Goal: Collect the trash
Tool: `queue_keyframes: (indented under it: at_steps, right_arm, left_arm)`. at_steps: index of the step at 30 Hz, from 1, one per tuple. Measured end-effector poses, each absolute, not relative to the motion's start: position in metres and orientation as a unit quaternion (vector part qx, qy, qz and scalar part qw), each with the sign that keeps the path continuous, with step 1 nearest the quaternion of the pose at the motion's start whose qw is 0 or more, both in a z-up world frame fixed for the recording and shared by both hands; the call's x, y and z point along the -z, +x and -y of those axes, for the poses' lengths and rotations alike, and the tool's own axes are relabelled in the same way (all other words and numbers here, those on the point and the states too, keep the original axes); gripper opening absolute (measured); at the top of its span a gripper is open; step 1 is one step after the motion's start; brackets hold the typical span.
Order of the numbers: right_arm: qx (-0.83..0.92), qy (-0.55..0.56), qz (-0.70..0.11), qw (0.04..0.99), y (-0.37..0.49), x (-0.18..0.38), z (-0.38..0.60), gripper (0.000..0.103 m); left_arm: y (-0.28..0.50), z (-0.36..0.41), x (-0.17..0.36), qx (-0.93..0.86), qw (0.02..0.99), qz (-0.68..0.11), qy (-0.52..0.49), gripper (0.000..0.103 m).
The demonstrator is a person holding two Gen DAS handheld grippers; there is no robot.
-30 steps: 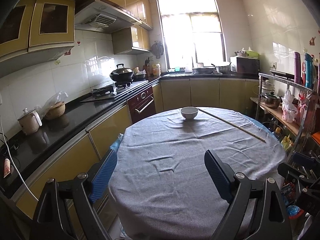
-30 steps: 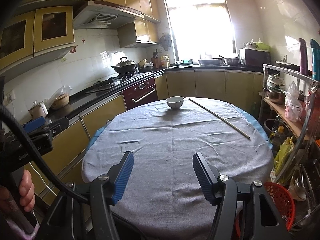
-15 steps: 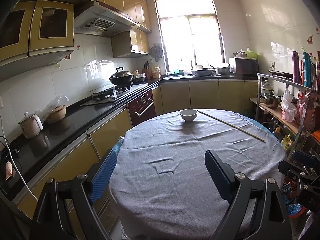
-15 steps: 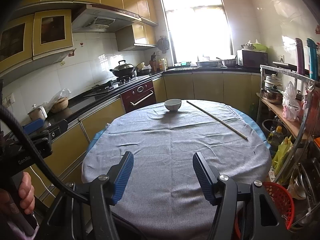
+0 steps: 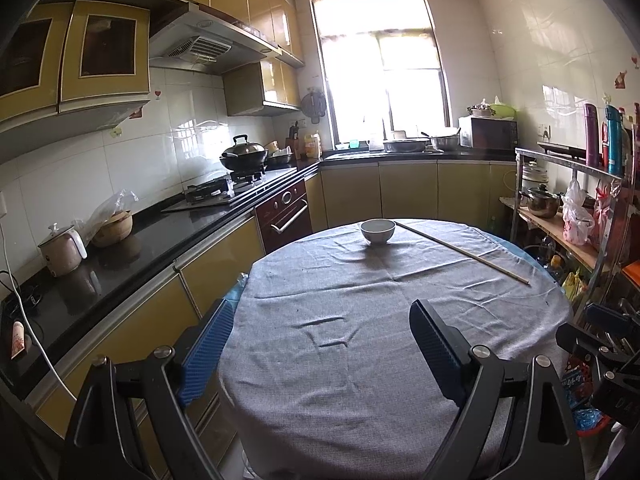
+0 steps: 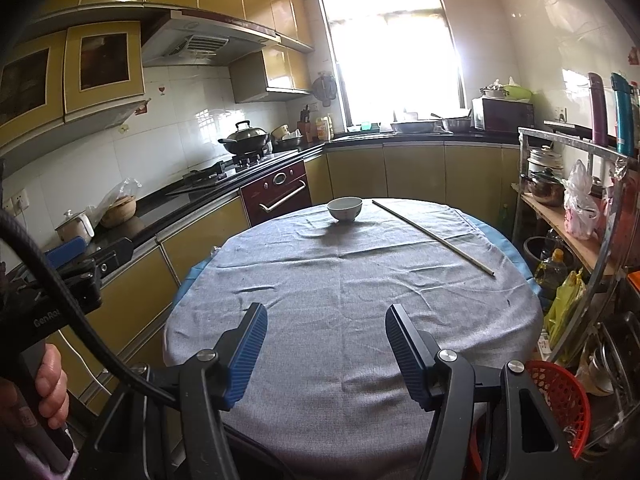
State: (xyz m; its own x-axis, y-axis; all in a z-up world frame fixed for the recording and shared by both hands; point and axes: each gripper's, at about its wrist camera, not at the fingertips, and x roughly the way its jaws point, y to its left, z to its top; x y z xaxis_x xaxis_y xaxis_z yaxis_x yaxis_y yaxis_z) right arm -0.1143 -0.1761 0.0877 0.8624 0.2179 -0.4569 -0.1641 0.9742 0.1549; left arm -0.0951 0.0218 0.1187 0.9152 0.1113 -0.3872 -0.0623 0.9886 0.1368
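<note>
A round table with a grey cloth fills both views. A white bowl stands at its far edge, also in the right wrist view. A long thin wooden stick lies to the bowl's right, also in the right wrist view. My left gripper is open and empty above the table's near edge. My right gripper is open and empty above the near edge too. No loose trash shows on the cloth.
A black counter with a kettle, stove and wok runs along the left. A metal shelf rack with pots and bags stands at the right. A red basket sits low right. The left gripper's handle shows at left.
Both grippers have drifted slightly back and up from the table. The jaws stay open. Nothing on the table has moved.
</note>
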Motion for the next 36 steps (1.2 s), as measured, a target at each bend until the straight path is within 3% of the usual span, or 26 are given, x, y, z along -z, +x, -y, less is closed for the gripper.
queue_keyframes:
  at_steps: [36]
  right_arm:
    - [-0.100, 0.058, -0.247, 0.962, -0.1176, -0.0810, 0.1751, 0.065]
  left_arm:
    - [-0.0964, -0.0221, -0.1161, -0.043, 0.976, -0.205, 0.060, 0.091]
